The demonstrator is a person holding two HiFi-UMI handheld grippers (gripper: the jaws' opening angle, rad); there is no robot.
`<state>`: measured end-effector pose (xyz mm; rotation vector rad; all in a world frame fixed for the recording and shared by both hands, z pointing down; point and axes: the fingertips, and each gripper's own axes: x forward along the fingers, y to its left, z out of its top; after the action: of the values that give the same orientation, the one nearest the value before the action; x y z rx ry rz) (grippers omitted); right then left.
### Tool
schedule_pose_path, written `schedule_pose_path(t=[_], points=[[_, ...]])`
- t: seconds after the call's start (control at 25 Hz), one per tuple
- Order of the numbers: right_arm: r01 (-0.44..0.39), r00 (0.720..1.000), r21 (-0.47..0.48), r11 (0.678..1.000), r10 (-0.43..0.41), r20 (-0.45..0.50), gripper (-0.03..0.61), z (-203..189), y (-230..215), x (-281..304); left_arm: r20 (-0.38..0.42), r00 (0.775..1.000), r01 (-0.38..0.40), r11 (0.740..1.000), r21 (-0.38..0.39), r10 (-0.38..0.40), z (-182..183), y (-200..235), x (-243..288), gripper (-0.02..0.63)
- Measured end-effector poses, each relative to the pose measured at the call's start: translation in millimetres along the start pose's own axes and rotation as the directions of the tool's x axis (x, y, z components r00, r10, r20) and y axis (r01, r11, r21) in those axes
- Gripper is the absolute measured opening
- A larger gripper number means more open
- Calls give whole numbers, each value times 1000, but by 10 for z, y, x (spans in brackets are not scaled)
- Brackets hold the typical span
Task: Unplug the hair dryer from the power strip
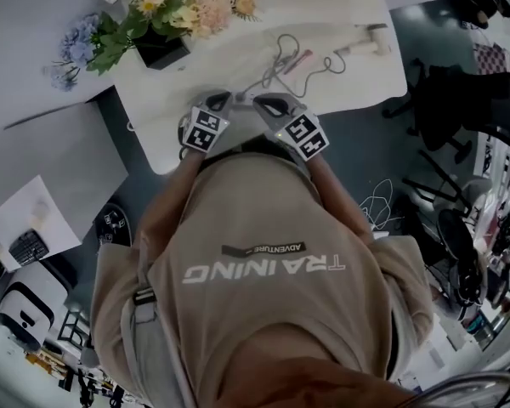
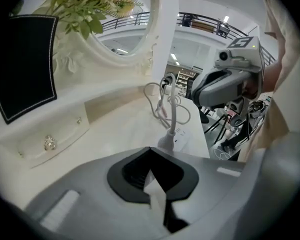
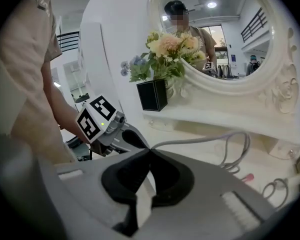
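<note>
The white dressing table (image 1: 238, 62) carries a black box (image 1: 160, 49) of flowers (image 1: 187, 2) at its far left. The hair dryer (image 1: 367, 45) lies far right. Its cord (image 1: 282, 58) loops across the tabletop to the plug (image 2: 168, 140) in the power strip (image 2: 184, 136) at the table's near edge. There the left gripper (image 2: 150, 149) and the right gripper (image 3: 149, 151) are held side by side, jaws together on nothing.

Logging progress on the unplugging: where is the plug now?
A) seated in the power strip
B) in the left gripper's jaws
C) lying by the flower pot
A: the plug stands upright in the power strip, cord rising from it, ahead of the shut left gripper.
</note>
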<state>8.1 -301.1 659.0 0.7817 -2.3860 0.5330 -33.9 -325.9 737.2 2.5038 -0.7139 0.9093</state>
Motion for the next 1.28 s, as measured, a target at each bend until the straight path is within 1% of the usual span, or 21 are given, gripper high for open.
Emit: schedule_pose_path(t=[0.08, 0.28, 0.44, 0.48, 0.52, 0.64, 0.72, 0.8, 1.0, 1.16, 1.28], points=[[-21, 1000, -14, 1000, 21, -16, 3, 5, -17, 79, 2, 1000, -10, 1000, -12, 10, -23, 0, 1, 6], [-40, 995, -37, 999, 36, -94, 5, -64, -63, 247, -16, 1000, -1, 998, 62, 2, -43, -42, -3, 6], [-92, 987, -66, 994, 82, -140, 8, -102, 2, 355, -7, 1000, -13, 997, 78, 14, -54, -51, -10, 6], [-106, 984, -70, 992, 95, -151, 45, -103, 29, 384, -1, 1000, -15, 997, 74, 15, -51, -49, -14, 6], [-116, 981, -81, 990, 101, -163, 60, -105, 54, 412, 3, 1000, -15, 997, 73, 15, -46, -46, -22, 6], [-120, 975, -121, 985, 94, -199, 69, -132, 99, 501, 11, 1000, -16, 996, 93, 15, -46, -31, -44, 6], [-123, 971, -125, 985, 93, -220, 75, -174, 129, 558, 14, 1000, -16, 994, 108, 15, -58, -28, -48, 6], [-124, 967, -131, 984, 91, -237, 101, -210, 159, 607, 11, 1000, -16, 993, 120, 15, -62, -36, -48, 6], [-101, 958, -179, 979, 47, -282, 101, -275, 132, 707, 1, 1000, -30, 987, 160, 30, -59, -75, -48, 6], [-94, 957, -188, 978, 36, -288, 91, -286, 114, 743, 4, 999, -32, 985, 170, 32, -62, -79, -54, 6], [-95, 956, -170, 981, 42, -290, 91, -281, 111, 753, 11, 1000, -30, 986, 167, 29, -64, -68, -65, 6]])
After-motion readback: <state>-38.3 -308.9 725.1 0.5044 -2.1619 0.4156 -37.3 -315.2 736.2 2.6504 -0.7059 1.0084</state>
